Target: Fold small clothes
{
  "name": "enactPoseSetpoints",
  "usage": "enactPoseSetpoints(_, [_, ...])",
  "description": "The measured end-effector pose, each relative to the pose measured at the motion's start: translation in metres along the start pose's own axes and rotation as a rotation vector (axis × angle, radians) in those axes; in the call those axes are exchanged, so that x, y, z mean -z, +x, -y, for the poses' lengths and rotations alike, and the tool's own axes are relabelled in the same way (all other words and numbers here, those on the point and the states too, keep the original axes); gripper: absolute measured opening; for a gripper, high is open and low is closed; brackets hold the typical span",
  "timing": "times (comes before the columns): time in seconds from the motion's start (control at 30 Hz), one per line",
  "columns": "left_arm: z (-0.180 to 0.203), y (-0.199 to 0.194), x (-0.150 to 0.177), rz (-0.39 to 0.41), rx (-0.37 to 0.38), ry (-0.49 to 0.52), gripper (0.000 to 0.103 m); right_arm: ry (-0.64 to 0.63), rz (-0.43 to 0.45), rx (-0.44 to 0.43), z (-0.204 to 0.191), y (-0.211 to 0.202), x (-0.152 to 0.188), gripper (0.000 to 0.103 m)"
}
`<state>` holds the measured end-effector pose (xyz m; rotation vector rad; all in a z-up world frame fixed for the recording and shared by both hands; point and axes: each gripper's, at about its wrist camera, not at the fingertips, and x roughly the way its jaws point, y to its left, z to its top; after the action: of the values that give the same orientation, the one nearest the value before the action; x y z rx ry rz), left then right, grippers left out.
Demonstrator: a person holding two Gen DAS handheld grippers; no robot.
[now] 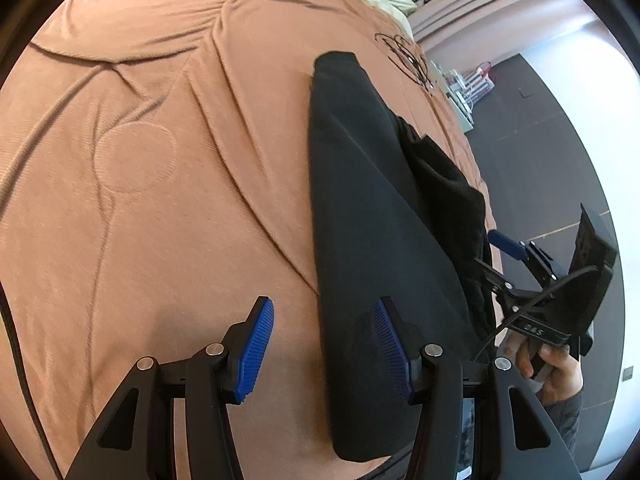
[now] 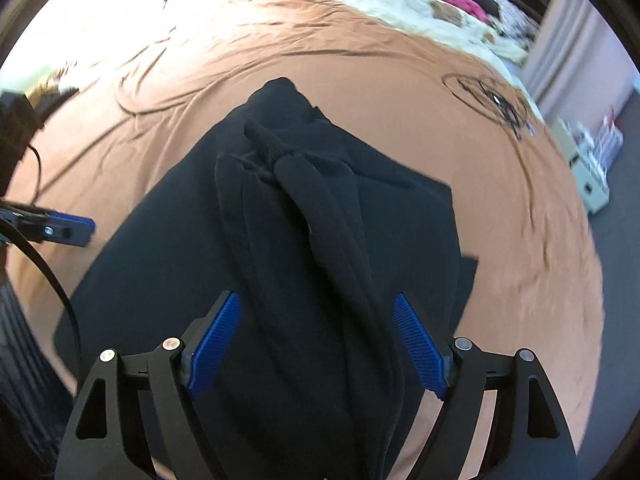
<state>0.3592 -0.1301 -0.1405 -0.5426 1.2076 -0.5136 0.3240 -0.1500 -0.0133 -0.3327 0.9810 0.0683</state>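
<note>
A black long-sleeved garment point(image 1: 360, 208) lies flat on the tan bedspread point(image 1: 160, 160). In the right wrist view a sleeve with a ribbed cuff point(image 2: 268, 142) is laid lengthwise over the garment's body point(image 2: 168, 248). My left gripper point(image 1: 324, 344) is open over the garment's near left edge, one pad above bedspread and the other above black cloth. My right gripper point(image 2: 318, 344) is open with the sleeve running between its pads, which do not press on it. A hand point(image 1: 554, 368) holds the right gripper point(image 1: 516, 272) at the garment's right side. The left gripper's fingertip point(image 2: 72, 232) shows at the left.
A looped black cable point(image 1: 408, 56) lies on the bedspread beyond the garment. A pale blanket point(image 2: 400, 4) with bright soft items covers the far end of the bed. The bed's edge drops to dark floor point(image 1: 540, 152) on the right, where boxes point(image 2: 592, 160) stand.
</note>
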Motion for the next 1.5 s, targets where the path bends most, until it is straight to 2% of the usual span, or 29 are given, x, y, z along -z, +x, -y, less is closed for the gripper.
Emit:
enactPoseSetpoints(0.1, [-0.009,-0.003,-0.005,0.007,-0.003,-0.015,0.055,-0.023,-0.010,0.007,-0.011,0.016,-0.015,0.079])
enactPoseSetpoints(0.2, [-0.012,-0.002,-0.011,0.008,-0.009,-0.023,0.055,-0.062,0.038,0.075,-0.014,0.026,-0.026,0.078])
enactPoseSetpoints(0.23, [-0.012,-0.002,-0.014,0.008,-0.012,-0.022,0.055,-0.076,0.061,0.090,-0.013,0.027,-0.027,0.069])
enactPoseSetpoints(0.27, [-0.011,-0.001,-0.016,0.007,-0.015,-0.021,0.055,-0.078,0.066,0.078,-0.010,0.028,-0.029,0.040])
enactPoseSetpoints(0.3, [-0.010,0.000,-0.018,0.007,-0.017,-0.020,0.055,-0.064,0.056,0.065,-0.006,0.029,-0.028,0.027])
enactPoseSetpoints(0.33, [-0.009,0.001,-0.021,0.007,-0.017,-0.019,0.055,-0.030,0.049,0.051,0.002,0.029,-0.029,0.018])
enactPoseSetpoints(0.4, [-0.006,0.003,-0.026,0.008,-0.016,-0.015,0.055,0.008,0.073,0.046,0.015,0.025,-0.030,0.012])
enactPoseSetpoints(0.53, [0.003,0.007,-0.032,0.007,-0.023,0.005,0.055,0.085,0.101,0.019,0.049,0.017,-0.026,0.009])
enactPoseSetpoints(0.77, [0.013,0.017,-0.042,-0.001,-0.036,0.025,0.055,0.208,0.112,-0.012,0.091,0.029,-0.011,0.009])
enactPoseSetpoints(0.87, [0.016,0.023,-0.046,-0.004,-0.056,0.038,0.055,0.261,0.087,-0.021,0.110,0.045,-0.005,0.009])
enactPoseSetpoints(0.93, [0.015,0.027,-0.049,-0.006,-0.064,0.034,0.055,0.324,0.040,0.001,0.123,0.061,0.001,0.009])
enactPoseSetpoints(1.0, [0.015,0.029,-0.053,-0.006,-0.072,0.033,0.055,0.393,0.002,0.011,0.138,0.073,0.005,0.019])
enactPoseSetpoints(1.07, [0.014,0.029,-0.057,0.000,-0.075,0.036,0.055,0.458,-0.001,0.009,0.148,0.074,0.013,0.046])
enactPoseSetpoints(1.17, [0.014,0.031,-0.068,0.004,-0.075,0.040,0.055,0.536,0.026,-0.072,0.161,0.065,0.022,0.055])
enactPoseSetpoints(1.33, [0.016,0.039,-0.084,0.016,-0.059,0.031,0.055,0.664,0.003,-0.271,0.187,0.077,0.042,0.060])
enactPoseSetpoints(1.5, [0.016,0.053,-0.097,0.002,-0.058,0.028,0.055,0.721,-0.015,-0.363,0.206,0.098,0.055,0.064])
